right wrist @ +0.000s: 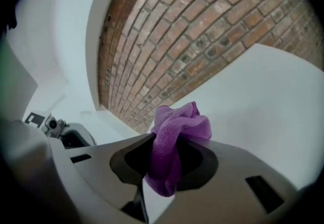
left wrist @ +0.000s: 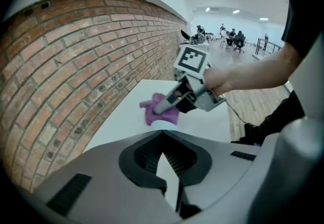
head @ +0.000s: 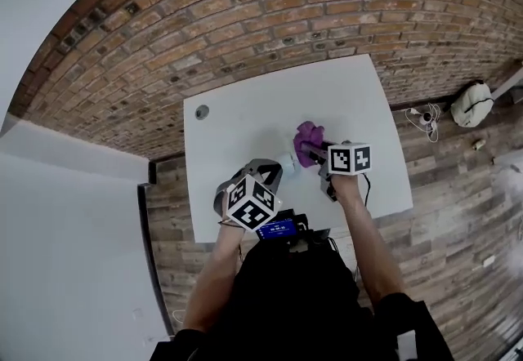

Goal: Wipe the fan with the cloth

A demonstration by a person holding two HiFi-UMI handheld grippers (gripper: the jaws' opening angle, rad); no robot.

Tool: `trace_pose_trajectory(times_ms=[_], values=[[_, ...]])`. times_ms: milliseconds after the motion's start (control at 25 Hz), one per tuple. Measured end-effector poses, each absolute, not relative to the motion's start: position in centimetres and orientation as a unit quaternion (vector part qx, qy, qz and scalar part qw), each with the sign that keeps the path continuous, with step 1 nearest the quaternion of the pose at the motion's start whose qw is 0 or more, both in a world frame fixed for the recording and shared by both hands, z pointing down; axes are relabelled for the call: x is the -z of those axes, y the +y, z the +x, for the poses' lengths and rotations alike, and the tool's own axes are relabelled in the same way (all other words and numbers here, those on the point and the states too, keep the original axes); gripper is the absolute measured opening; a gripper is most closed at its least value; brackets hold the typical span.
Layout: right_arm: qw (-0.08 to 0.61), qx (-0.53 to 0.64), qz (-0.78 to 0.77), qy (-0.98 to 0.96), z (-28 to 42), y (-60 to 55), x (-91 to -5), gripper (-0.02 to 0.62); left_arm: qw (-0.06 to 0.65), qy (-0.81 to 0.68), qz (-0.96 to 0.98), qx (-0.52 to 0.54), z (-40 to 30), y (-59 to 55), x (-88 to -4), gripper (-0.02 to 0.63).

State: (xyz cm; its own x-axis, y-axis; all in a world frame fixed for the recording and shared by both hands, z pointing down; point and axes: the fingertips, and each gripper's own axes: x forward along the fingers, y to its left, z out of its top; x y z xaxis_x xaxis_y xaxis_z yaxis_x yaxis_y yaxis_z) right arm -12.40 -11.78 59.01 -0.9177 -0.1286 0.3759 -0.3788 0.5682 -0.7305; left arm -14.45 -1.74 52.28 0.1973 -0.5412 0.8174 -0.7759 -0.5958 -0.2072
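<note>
My right gripper (head: 314, 152) is shut on a crumpled purple cloth (head: 308, 141), which bulges out past its jaws (right wrist: 174, 137) above the white table (head: 245, 118). In the left gripper view the same cloth (left wrist: 161, 112) hangs just beyond a small white rounded thing (left wrist: 163, 125), apparently the fan. In the head view the fan (head: 288, 162) lies at the tip of my left gripper (head: 274, 173). The left jaws are closed with white showing in the slit between them, so they seem to grip the fan. Most of the fan's body is hidden by the jaws.
The table stands against a brick wall (head: 245, 16) and has a round cable hole (head: 202, 112) near its far left corner. On the wooden floor to the right lie a white bag (head: 472, 104) and cables (head: 425, 118). People sit far off in the room (left wrist: 230, 35).
</note>
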Motion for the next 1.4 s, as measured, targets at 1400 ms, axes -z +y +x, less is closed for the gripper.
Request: trace_pose_trajectory(times_ms=[1400], values=[[0.065, -0.554, 0.042, -0.829, -16.2, -9.2, -58.9, 0.094, 0.140, -0.388, 0.733, -0.541, -16.3, -2.0, -53.9, 0.000]])
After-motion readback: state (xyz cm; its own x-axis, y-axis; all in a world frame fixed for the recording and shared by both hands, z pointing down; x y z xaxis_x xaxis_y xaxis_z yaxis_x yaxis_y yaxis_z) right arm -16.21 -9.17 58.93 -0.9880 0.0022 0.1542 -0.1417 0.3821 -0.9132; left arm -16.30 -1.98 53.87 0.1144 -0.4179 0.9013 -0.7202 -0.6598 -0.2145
